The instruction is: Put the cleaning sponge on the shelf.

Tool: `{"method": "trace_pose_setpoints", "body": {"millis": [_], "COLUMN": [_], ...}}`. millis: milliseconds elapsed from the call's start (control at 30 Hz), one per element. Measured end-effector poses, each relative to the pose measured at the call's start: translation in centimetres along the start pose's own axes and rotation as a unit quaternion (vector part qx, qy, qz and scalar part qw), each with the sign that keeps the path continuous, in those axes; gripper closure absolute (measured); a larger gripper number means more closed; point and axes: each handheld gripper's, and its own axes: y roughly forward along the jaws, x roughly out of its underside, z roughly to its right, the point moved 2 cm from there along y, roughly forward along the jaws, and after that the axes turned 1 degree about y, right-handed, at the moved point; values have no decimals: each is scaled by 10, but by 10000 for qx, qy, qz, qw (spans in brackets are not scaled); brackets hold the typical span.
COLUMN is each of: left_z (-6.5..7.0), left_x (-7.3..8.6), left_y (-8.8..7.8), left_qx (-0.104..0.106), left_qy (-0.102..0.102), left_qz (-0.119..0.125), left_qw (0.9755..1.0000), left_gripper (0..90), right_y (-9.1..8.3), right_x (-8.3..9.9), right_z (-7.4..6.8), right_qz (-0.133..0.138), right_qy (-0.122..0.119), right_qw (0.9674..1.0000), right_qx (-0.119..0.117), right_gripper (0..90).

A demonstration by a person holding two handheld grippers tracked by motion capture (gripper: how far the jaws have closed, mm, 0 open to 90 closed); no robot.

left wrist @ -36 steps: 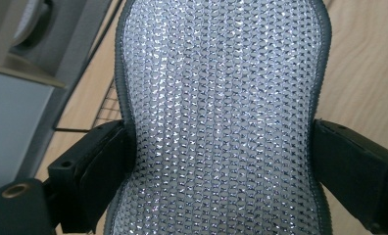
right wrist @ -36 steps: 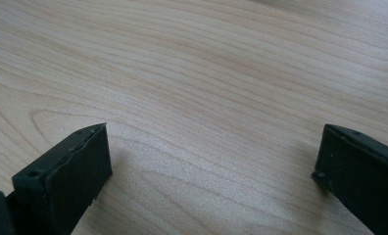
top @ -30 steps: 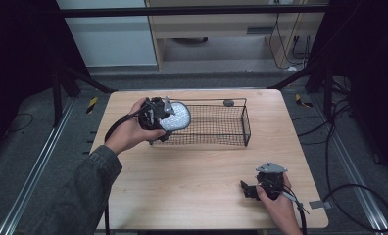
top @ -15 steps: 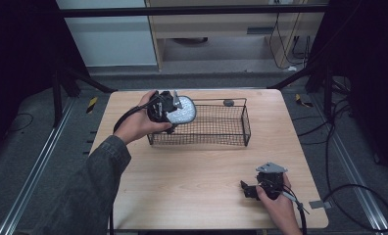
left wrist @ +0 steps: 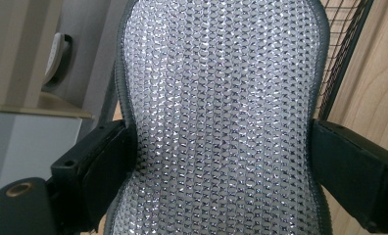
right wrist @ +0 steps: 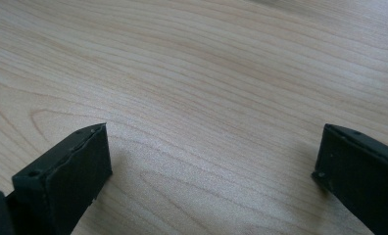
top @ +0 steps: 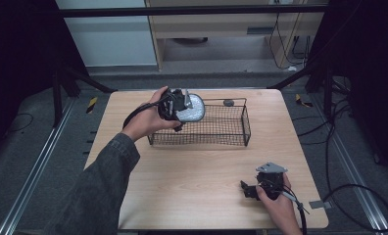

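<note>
Silvery mesh fabric covers the oval pad [left wrist: 221, 122] that my left hand-held gripper [top: 175, 105] clamps by its edges, above the left end of the wire basket [top: 231, 128]. My right hand-held gripper [top: 253, 188] rests on the tabletop [top: 192, 171], jaws spread wide, holding nothing.

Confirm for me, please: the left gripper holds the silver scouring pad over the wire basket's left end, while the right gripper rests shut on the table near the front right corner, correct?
Not quite: the right gripper is open, not shut. The right gripper view shows its two black jaws standing wide apart over bare table. The rest holds: the left gripper clamps the silver scouring pad over the left end of the wire basket.
</note>
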Motion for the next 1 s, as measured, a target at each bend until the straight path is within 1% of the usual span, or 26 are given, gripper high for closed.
{"method": "trace_pose_setpoints", "body": {"millis": [67, 133, 233, 267, 300, 333, 367, 467, 533, 567, 600, 667, 733, 767, 900, 1000], "left_z": [0, 0, -1, 0, 0, 1, 1, 1, 2, 2, 2, 2, 2, 2, 0, 1], "left_x": [-1, -1, -1, 0, 0, 0, 3, 6, 9, 14, 14, 20, 25, 28, 30, 31], "left_y": [1, 6, 9, 12, 12, 14, 17, 19, 21, 22, 22, 24, 26, 27, 29, 31], "left_qx": [-14, -14, -62, -106, -106, -129, -132, -119, -152, -187, -187, -159, -129, -109, -74, -57], "left_qy": [16, 22, 61, 103, 103, 152, 156, 137, 169, 224, 224, 205, 145, 84, 26, 34], "left_qz": [-14, -10, -25, -16, -16, -30, -31, -49, -83, -129, -129, -161, -167, -134, -125, -115], "left_qw": [10000, 10000, 10000, 9999, 9999, 9998, 9998, 9998, 9997, 9995, 9995, 9995, 9997, 9998, 9999, 9999], "left_gripper": [88, 88, 90, 90, 90, 90, 90, 91, 90, 90, 90, 90, 90, 90, 90, 90], "right_y": [0, 0, 0, 0, 0, 0, 0, 0, 0, 0, 0, 0, 0, 0, 0, 0], "right_x": [0, 0, 0, 0, 0, 0, 0, 0, 0, 0, 0, 0, 0, 0, 0, 0], "right_z": [0, 0, 0, 0, 0, 0, 0, 0, 0, 0, 0, 0, 0, 0, 0, 0], "right_qz": [-1, 1, 2, 0, -2, -1, 1, -1, 0, -1, -1, -7, 0, 0, 1, 2], "right_qy": [1, 4, 4, 3, 3, -3, -6, -3, -4, 7, 7, 14, 8, 5, 8, 9], "right_qw": [10000, 10000, 10000, 10000, 10000, 10000, 10000, 10000, 10000, 10000, 10000, 10000, 10000, 10000, 10000, 10000], "right_qx": [1, -5, -4, -3, -8, -11, -13, -13, -12, -14, -14, -16, -18, -16, -13, -12], "right_gripper": [4, 4, 4, 4, 4, 4, 4, 4, 4, 4, 4, 4, 4, 4, 4, 4]}}
